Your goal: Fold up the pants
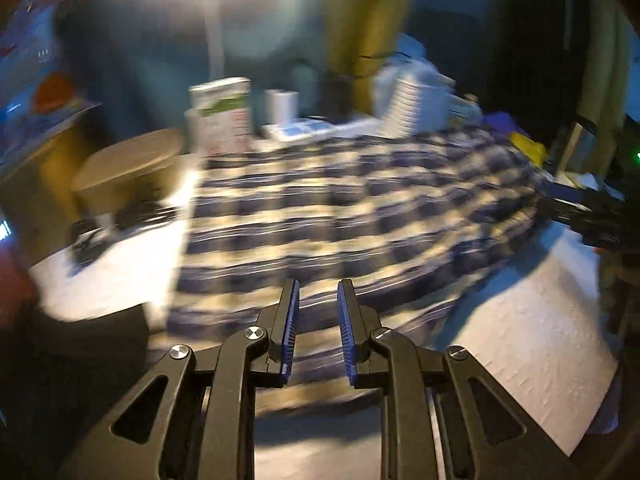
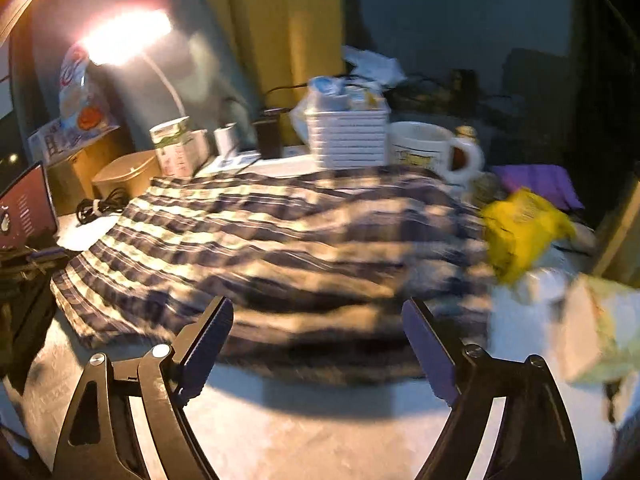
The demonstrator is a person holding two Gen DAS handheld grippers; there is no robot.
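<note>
Pants (image 2: 248, 248) in a dark-blue and cream check lie spread flat on the pale tabletop (image 2: 304, 432), filling its middle. In the right wrist view their long axis runs across the picture, from a squared end at lower left toward the yellow crumpled bag (image 2: 520, 232) at right; both views are motion-blurred, so I cannot tell waistband from hems.

Left gripper (image 1: 318, 320) hovers above the near edge of the pants, blue pads a narrow gap apart with nothing pinched between them. Right gripper (image 2: 318, 336) stands released, fingers wide, above the near edge of the cloth without touching it.

Behind the pants stand a green-and-white carton (image 2: 176, 148), a white ribbed basket (image 2: 348, 140) stuffed with packets, and a white mug (image 2: 428, 148) with yellow print. Writing on all of them is too blurred to read. A lit desk lamp (image 2: 124, 36) glares at upper left, and a brown lidded box (image 2: 128, 174) sits beside a coiled black cable (image 2: 100, 206).
</note>
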